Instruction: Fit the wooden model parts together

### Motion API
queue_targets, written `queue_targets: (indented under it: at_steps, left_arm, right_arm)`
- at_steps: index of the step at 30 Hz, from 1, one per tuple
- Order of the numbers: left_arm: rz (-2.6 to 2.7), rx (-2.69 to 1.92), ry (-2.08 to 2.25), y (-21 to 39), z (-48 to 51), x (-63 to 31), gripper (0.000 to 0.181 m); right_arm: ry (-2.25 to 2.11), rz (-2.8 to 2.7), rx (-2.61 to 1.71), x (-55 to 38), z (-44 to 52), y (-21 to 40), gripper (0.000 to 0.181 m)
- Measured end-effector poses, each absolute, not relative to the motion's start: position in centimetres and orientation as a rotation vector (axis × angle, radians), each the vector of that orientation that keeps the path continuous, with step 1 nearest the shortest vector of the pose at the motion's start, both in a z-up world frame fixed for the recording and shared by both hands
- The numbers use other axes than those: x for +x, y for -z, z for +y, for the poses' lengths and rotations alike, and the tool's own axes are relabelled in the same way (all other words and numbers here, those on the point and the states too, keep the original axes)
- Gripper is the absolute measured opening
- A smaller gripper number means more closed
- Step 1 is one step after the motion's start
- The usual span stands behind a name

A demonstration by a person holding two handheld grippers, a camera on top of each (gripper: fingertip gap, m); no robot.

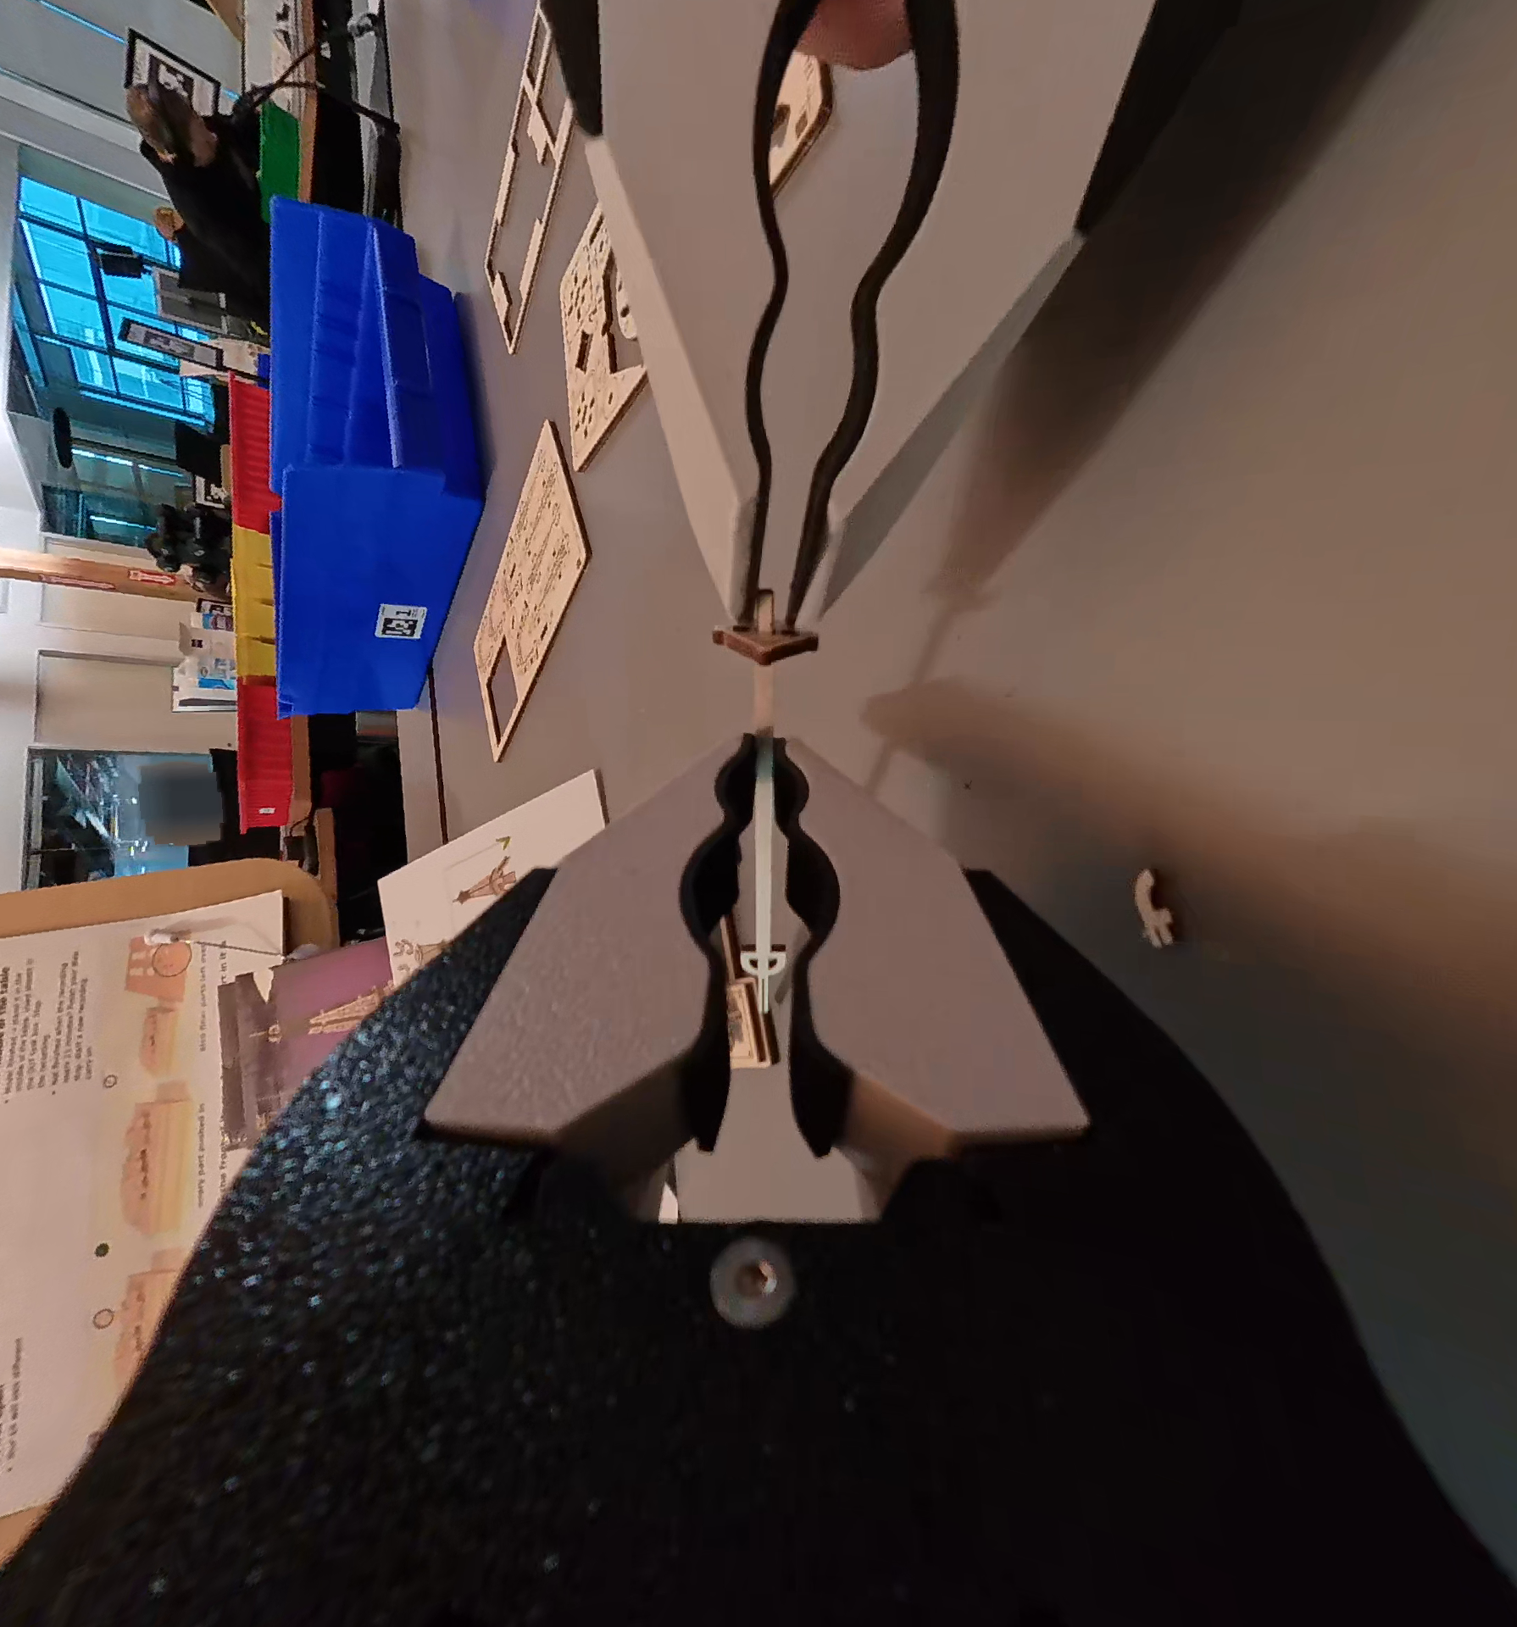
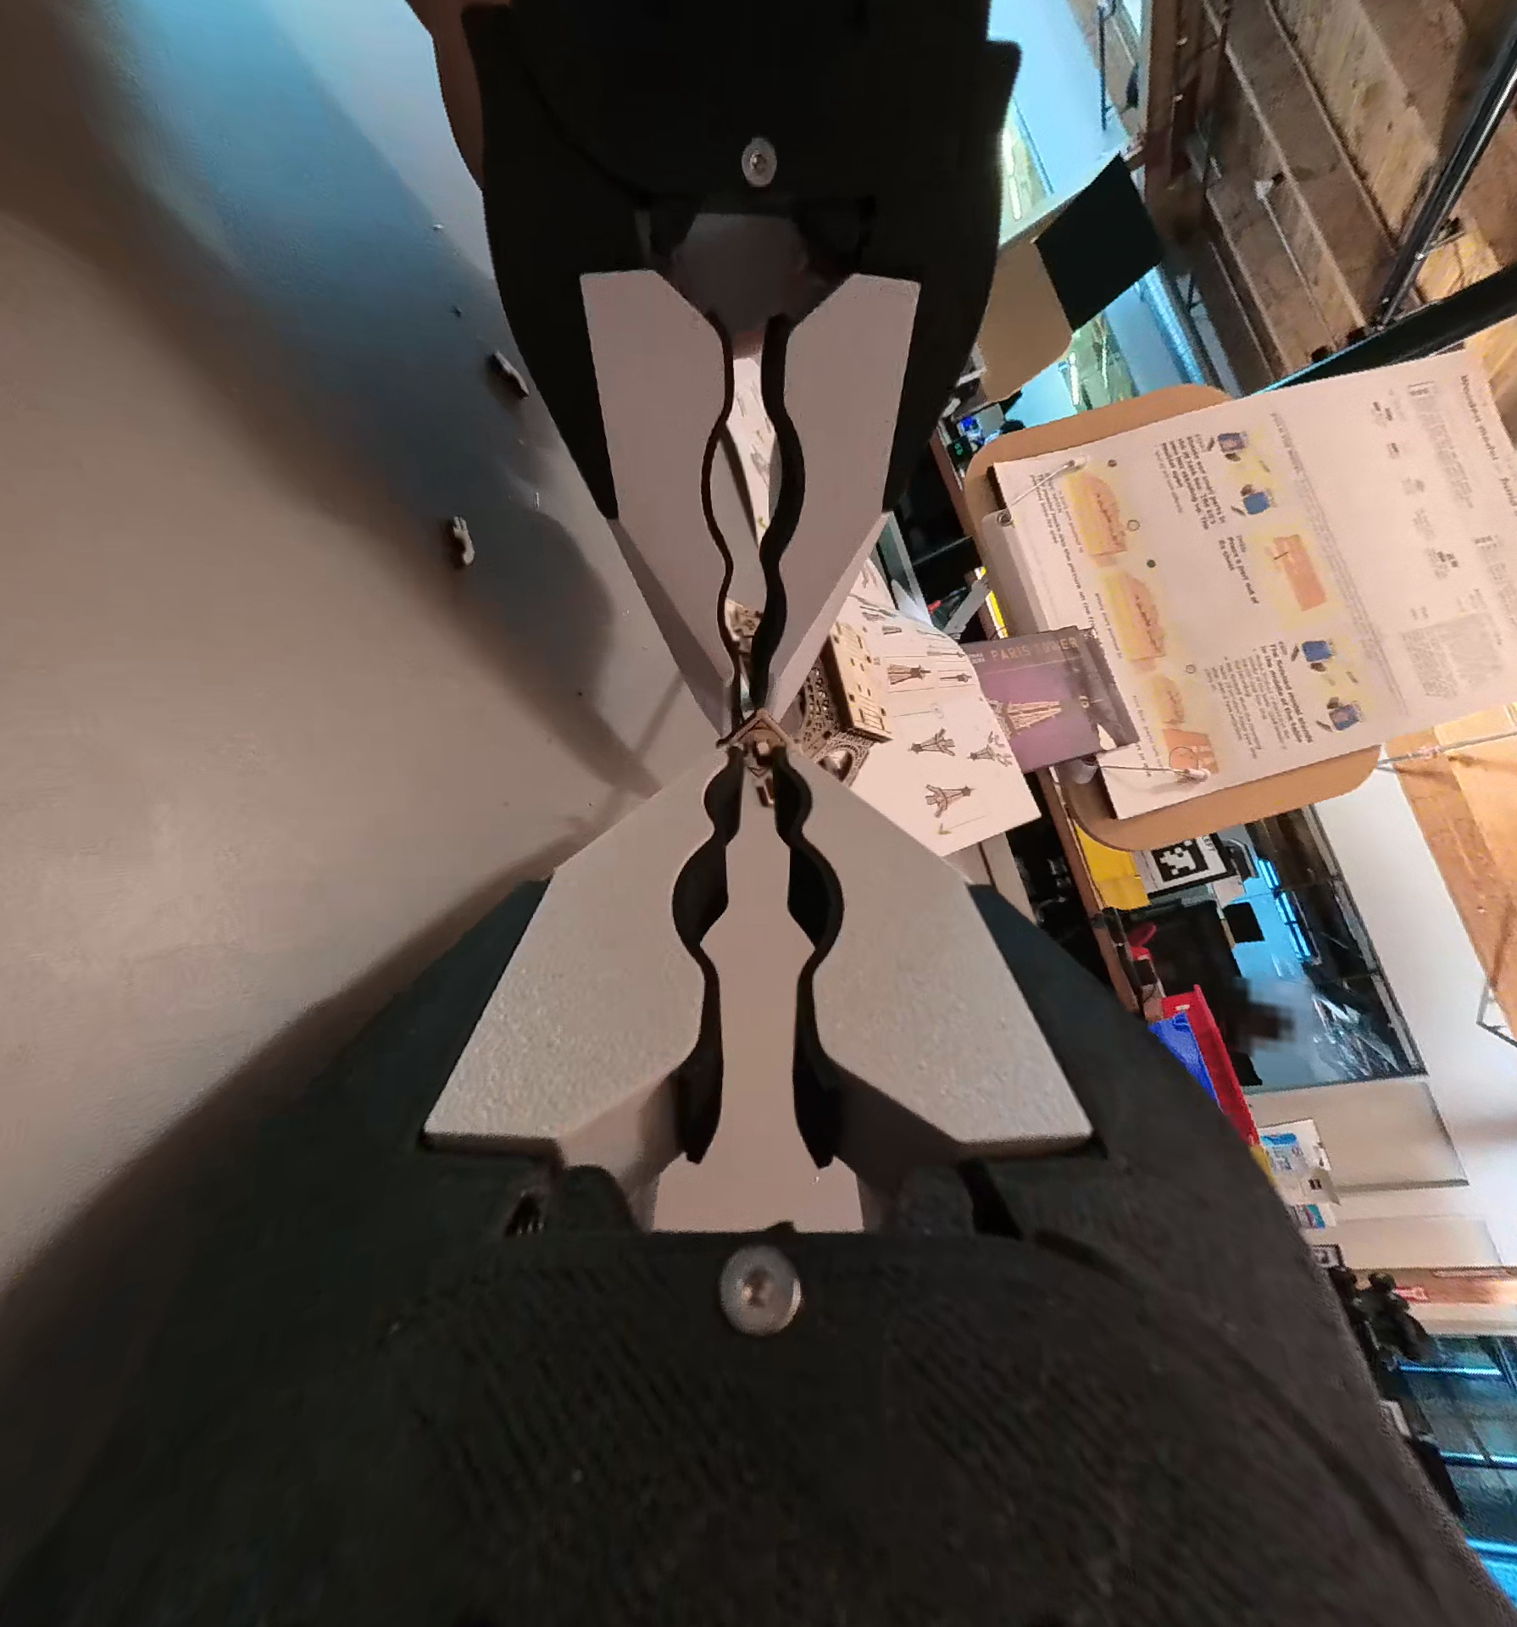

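In the left wrist view my left gripper (image 1: 764,744) is shut on a thin pale wooden strip (image 1: 764,695) that sticks out ahead of its tips. A small square wooden piece (image 1: 764,643) is threaded on the strip. The right gripper (image 1: 768,616) comes from the opposite side, closed around the strip's end with its tips against the square piece. In the right wrist view my right gripper (image 2: 759,768) meets the left gripper (image 2: 751,700) tip to tip, with the square piece (image 2: 759,731) between them. Both hold the parts above the grey table (image 1: 1266,528).
Several laser-cut wooden sheets (image 1: 530,581) lie on the table beside blue bins (image 1: 367,493). A partly built wooden tower (image 2: 834,731) stands on an instruction booklet (image 2: 940,731) near a clipboard with a sheet (image 2: 1266,572). Small loose wooden bits (image 2: 460,539) (image 1: 1156,916) lie on the table.
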State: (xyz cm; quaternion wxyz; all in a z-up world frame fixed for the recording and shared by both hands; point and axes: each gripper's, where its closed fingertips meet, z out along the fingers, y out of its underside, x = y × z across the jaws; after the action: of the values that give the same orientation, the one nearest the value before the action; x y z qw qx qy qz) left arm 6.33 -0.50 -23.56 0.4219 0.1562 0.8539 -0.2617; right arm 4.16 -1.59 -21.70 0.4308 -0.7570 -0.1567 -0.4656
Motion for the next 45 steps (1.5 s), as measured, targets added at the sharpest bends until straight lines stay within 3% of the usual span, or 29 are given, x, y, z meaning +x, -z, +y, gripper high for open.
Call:
queue_targets:
  at_steps: [45]
  left_arm:
    - [2.138, 0.361, 0.576, 24.8, -0.6, 6.6, 0.0]
  right_arm:
    - [1.209, -0.435, -1.994, 4.4, -1.9, 23.3, 0.001]
